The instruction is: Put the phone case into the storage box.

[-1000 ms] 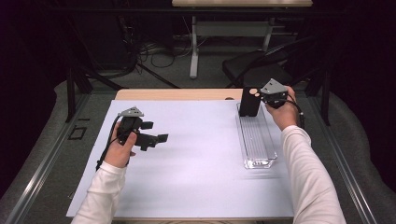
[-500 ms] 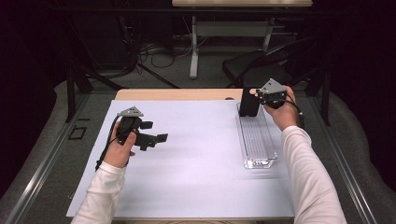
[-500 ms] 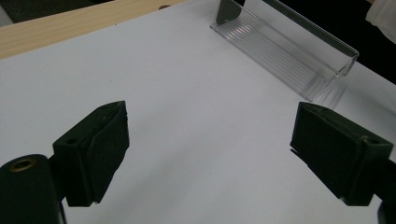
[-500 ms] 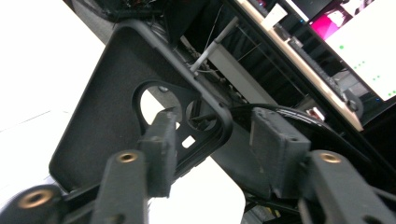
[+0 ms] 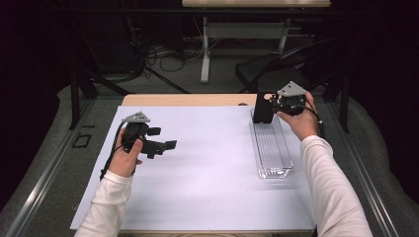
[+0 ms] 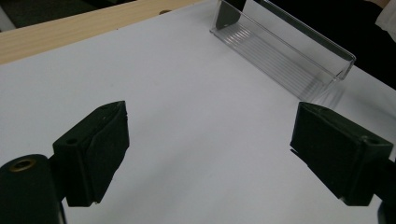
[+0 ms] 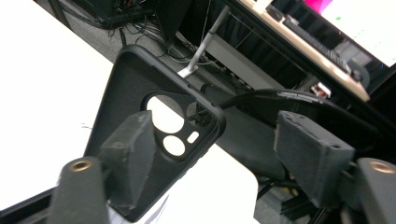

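At the far end of the clear tray [image 5: 271,148], a black phone case [image 5: 263,107] stands upright, its camera cutouts facing my right gripper [image 5: 274,102]. My right fingers [image 7: 128,154] have just been opening: in the right gripper view one pad sits against the case's back while the other stands well clear to the side, so they no longer clamp it. The case [image 7: 140,116] leans slightly, one corner raised against the dark room beyond the surface.

The tray lies lengthwise along the right side of the white sheet [image 5: 207,168] that covers the surface, its near end empty. In the left gripper view the tray [image 6: 280,51] runs diagonally across the upper right, transparent and ribbed on its floor.

My left gripper [image 5: 160,143] hovers over the left part of the sheet, well apart from the tray. Its fingers [image 6: 93,149] are spread wide with nothing between them, bare white sheet showing in the gap. A strip of wooden surface [image 5: 188,99] shows beyond the sheet's far edge.
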The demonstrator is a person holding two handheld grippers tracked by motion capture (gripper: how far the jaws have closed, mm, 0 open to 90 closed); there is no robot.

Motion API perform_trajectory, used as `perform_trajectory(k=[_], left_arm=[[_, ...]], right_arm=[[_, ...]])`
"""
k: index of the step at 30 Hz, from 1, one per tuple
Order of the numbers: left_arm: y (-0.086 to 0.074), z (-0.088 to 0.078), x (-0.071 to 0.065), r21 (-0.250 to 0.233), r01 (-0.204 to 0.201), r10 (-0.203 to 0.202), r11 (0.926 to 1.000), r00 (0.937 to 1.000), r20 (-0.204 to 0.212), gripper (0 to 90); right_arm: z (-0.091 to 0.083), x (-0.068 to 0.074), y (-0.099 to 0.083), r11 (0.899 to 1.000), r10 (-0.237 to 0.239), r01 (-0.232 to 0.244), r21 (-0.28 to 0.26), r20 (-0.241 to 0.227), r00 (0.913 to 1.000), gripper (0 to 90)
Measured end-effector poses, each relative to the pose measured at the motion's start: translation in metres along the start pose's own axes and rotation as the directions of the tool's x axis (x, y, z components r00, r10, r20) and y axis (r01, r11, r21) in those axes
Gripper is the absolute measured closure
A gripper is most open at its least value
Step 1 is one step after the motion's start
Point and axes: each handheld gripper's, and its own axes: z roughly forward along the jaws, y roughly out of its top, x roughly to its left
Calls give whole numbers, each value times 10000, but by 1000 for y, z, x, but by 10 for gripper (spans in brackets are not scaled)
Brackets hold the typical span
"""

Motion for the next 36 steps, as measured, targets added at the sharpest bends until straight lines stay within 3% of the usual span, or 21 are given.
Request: perform_trajectory(k=[5, 8, 15, 19, 25, 29, 36], left_arm=[[1, 0, 0, -18, 10, -10, 10000, 10000, 21, 119], [2, 0, 0, -20, -59, 59, 10000, 10000, 31, 119], [3, 1, 2, -20, -79, 79, 10000, 10000, 51, 118], [4, 1, 3, -45, -101, 101, 9999, 9999, 63, 119], [4, 2, 4, -29, -56, 57, 10000, 9999, 98, 119], [5, 2, 4, -22, -94, 95, 10000, 9999, 87, 119], [6, 2, 4, -87, -145, 146, 9999, 9999, 89, 119]], right_arm=[[-11, 3, 3, 9981, 538, -537, 312, -35, 9985, 157], [-18, 5, 5, 9956, 874, -867, 350, -169, 9960, 136], [-32, 9, 9, 9868, 1574, -1534, 522, -822, 9841, 0], [-40, 14, 11, 9788, 2017, -1958, 602, -1142, 9728, 0], [-55, 24, 15, 9723, 2333, -2289, 465, -1519, 9605, 0], [-66, 34, 19, 9660, 2585, -2546, 453, -1883, 9475, 0], [-80, 53, 24, 9626, 2703, -2663, 494, -2388, 9327, 0]])
